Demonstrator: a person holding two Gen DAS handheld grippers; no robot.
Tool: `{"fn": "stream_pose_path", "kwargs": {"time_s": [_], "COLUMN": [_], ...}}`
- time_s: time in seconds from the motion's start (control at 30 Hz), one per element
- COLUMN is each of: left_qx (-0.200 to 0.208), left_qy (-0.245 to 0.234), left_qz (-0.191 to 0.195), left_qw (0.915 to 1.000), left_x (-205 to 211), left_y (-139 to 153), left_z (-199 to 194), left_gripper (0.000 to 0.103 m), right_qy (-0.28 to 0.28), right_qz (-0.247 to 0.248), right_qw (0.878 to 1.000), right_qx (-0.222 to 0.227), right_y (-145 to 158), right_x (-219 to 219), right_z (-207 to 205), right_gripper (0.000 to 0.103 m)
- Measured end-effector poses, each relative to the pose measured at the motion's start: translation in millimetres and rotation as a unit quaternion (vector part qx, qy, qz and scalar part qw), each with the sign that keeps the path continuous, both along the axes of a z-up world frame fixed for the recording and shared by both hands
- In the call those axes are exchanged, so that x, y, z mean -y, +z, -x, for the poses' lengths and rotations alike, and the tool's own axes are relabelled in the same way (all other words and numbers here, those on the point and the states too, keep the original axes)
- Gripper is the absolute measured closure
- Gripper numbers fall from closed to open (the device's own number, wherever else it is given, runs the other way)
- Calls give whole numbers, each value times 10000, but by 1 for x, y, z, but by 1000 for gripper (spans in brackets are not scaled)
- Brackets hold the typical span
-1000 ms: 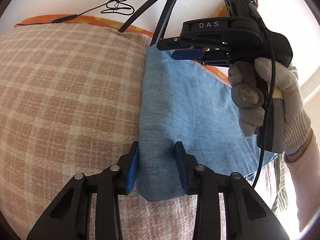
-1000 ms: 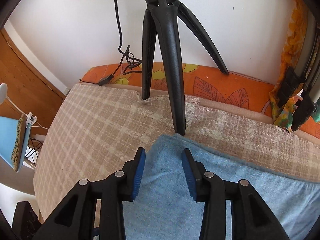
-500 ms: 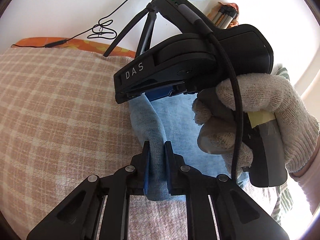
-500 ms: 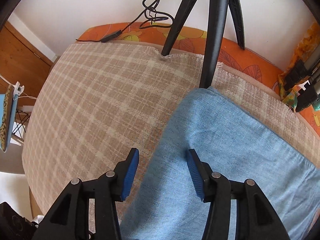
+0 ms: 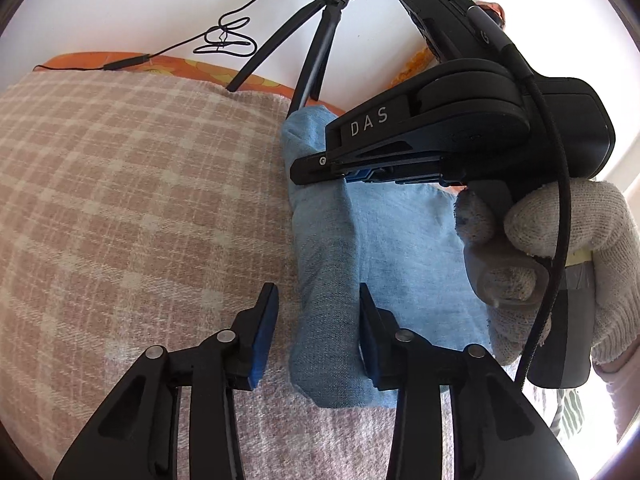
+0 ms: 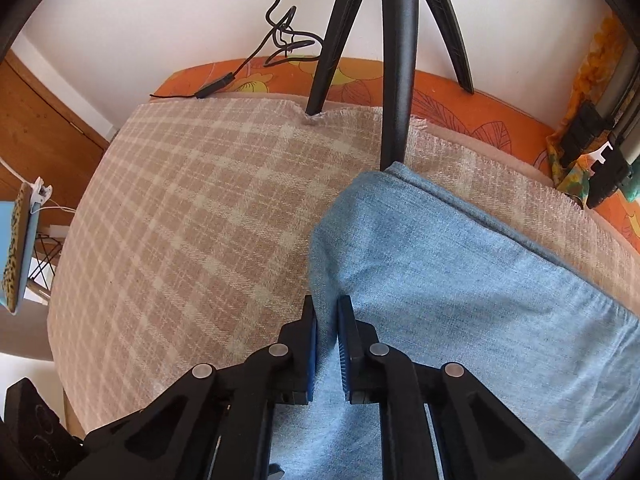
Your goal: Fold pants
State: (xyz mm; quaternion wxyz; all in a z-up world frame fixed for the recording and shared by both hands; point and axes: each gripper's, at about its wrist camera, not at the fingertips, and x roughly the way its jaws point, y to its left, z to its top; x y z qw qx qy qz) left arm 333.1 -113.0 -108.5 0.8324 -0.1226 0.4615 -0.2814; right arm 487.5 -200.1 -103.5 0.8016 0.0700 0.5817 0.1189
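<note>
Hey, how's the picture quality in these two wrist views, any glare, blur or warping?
Left wrist view: blown-out glare along the right edge behind the gloved hand; pants sharp. Right wrist view: evenly lit, no blur; fisheye bends the plaid blanket and tripod.

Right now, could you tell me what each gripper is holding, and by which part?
The right gripper pinches the blue pants at their raised left edge fold. The left gripper holds nothing; it straddles that edge, open.

Pale blue pants [image 6: 460,280]; beige plaid blanket [image 6: 200,216].
</note>
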Motion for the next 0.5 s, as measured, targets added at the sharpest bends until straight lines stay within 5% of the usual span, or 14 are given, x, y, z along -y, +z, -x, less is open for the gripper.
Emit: {"fn": "stream_pose_path", "kwargs": {"time_s": [0.5], "left_qx": [907], "left_qy": [-586], "left_qz": [468], "left_qw": [9930], "left_x": [70], "left_y": [85], "left_z": [35], "left_gripper": [93], "right_qy": [-705], "right_qz": [-1121], "right_qw": [9863], "right_qx": [984], "right_y": [94], "right_x": [99], "right_z": [57], "right_gripper": [99]}}
